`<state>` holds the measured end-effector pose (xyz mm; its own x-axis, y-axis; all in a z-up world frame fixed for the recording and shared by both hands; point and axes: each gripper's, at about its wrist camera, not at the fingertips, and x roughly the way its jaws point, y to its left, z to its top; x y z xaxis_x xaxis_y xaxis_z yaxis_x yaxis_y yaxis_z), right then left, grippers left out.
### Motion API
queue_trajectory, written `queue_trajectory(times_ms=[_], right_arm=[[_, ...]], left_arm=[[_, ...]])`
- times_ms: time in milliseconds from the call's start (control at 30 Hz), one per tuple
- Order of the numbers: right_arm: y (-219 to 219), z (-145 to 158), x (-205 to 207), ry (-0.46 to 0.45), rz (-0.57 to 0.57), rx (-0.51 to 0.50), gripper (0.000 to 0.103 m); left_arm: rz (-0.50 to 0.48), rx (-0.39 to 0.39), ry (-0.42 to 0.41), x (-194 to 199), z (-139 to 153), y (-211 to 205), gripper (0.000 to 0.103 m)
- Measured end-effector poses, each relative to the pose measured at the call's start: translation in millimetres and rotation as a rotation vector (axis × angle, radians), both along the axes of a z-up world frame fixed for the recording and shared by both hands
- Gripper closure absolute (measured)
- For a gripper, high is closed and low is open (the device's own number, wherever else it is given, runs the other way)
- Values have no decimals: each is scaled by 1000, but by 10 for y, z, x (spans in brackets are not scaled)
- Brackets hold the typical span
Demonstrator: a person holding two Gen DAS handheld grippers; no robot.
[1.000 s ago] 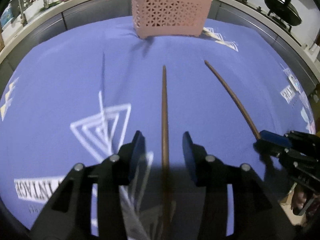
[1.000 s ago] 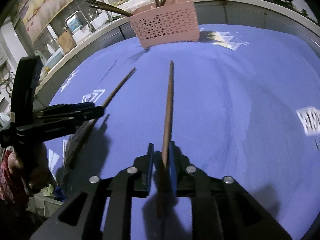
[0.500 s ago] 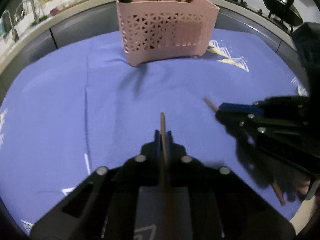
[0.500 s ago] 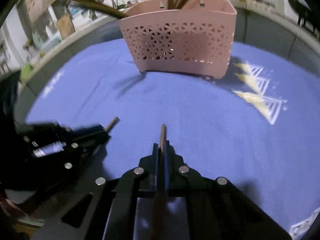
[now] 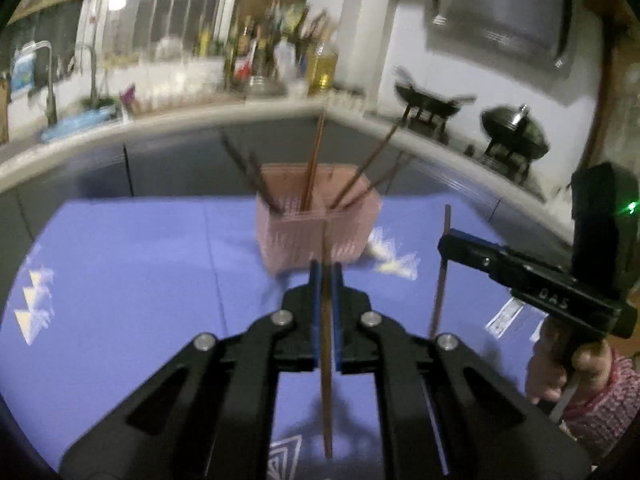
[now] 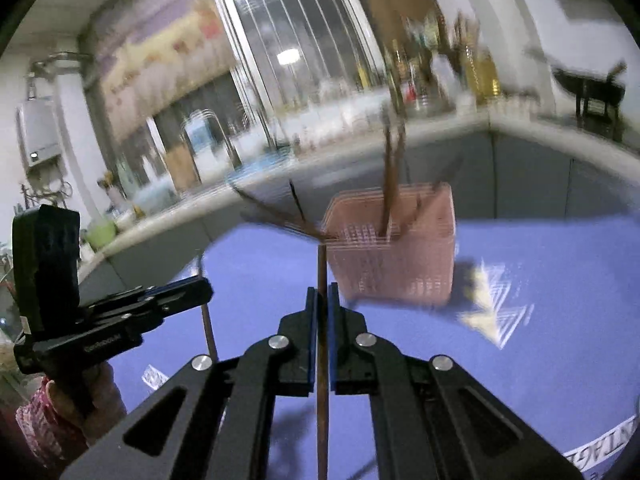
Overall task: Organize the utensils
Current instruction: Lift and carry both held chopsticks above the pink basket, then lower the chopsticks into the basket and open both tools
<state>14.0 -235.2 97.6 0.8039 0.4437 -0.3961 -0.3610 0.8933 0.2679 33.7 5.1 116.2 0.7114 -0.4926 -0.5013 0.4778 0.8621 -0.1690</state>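
Note:
My left gripper [image 5: 326,276] is shut on a brown chopstick [image 5: 326,380] and holds it upright above the purple cloth. My right gripper [image 6: 322,300] is shut on a second brown chopstick [image 6: 322,392], also upright. A pink perforated basket [image 5: 318,228] stands ahead of both with several chopsticks sticking out of it; it also shows in the right wrist view [image 6: 394,252]. The right gripper and its chopstick [image 5: 442,276] show at the right of the left wrist view. The left gripper [image 6: 192,292] shows at the left of the right wrist view. Both views are blurred.
A purple cloth [image 5: 132,280] with white triangle prints covers the table. A grey counter [image 5: 160,120] curves behind it with a tap, bottles and two black woks [image 5: 512,136] on the right.
Both grippers have lifted their chopsticks off the cloth and tilted up, so the views now face the basket and the kitchen wall. One second ago the left gripper was open around its chopstick.

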Motion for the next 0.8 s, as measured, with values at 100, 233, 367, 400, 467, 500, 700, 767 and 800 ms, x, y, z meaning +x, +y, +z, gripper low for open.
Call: queue_trajectory(times_ms=[100, 233, 367, 400, 467, 500, 700, 767, 800], right_arm=[[16, 107, -120, -58, -17, -14, 98], [24, 34, -64, -36, -35, -39, 98], [0, 2, 6, -16, -46, -36, 98], [-4, 14, 31, -11, -42, -31, 98], [17, 50, 32, -16, -40, -34, 98], [14, 95, 77, -19, -36, -30, 98], [48, 554, 404, -110, -61, -19, 98], [77, 769, 547, -165, -90, -12, 98], [88, 850, 603, -189, -99, -4, 98]], left_arm=[[-2, -17, -28, -96, 85, 46, 99], [11, 12, -50, -99, 44, 5, 98], [-10, 18, -41, -103, 59, -42, 99], [-15, 22, -40, -101, 74, -48, 99], [-21, 26, -48, -68, 129, -84, 99], [-23, 25, -52, -47, 172, -107, 99], [-6, 3, -145, 280, 727, -250, 99], [21, -6, -202, 435, 986, -335, 98], [33, -10, -223, 492, 1073, -362, 98]])
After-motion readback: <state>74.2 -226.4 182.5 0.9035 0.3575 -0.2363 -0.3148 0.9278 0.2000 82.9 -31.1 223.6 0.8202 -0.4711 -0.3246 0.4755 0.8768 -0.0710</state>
